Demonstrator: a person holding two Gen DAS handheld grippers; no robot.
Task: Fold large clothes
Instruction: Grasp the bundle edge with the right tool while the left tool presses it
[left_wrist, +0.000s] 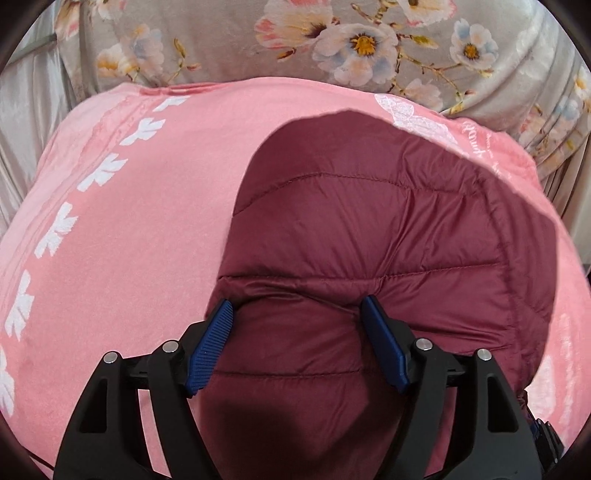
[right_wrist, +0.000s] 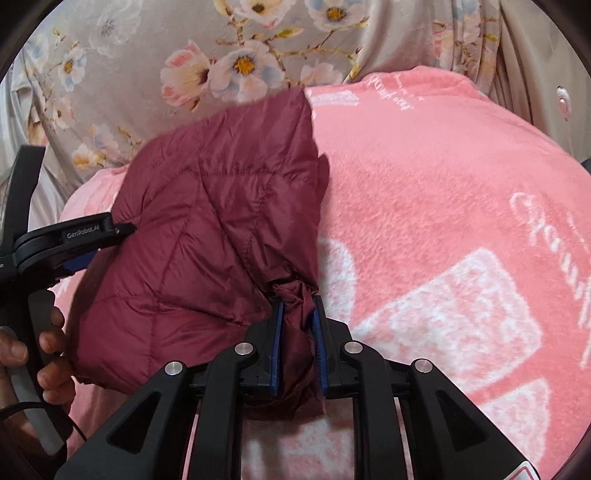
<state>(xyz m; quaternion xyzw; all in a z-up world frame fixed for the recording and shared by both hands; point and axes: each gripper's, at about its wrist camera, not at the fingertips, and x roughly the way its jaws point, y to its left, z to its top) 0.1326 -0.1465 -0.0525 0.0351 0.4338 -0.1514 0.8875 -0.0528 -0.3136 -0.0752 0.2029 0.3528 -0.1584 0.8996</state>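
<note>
A maroon quilted puffer jacket (left_wrist: 369, 229) lies bunched on a pink blanket (left_wrist: 129, 221). My left gripper (left_wrist: 297, 310) is open, its blue pads (left_wrist: 210, 350) spread wide over the jacket's near edge and pressing on the padding. In the right wrist view the jacket (right_wrist: 207, 221) is folded into a bundle. My right gripper (right_wrist: 298, 306) is shut on a gathered cuff or corner of the jacket (right_wrist: 295, 321). The left gripper (right_wrist: 74, 240) shows at that view's left edge, held by a hand (right_wrist: 48, 354), touching the jacket's left side.
The pink blanket (right_wrist: 443, 221) with white print covers the work surface. A grey floral sheet (left_wrist: 332, 44) lies behind it; it also shows in the right wrist view (right_wrist: 166, 74). A cable (right_wrist: 37, 410) runs below the hand.
</note>
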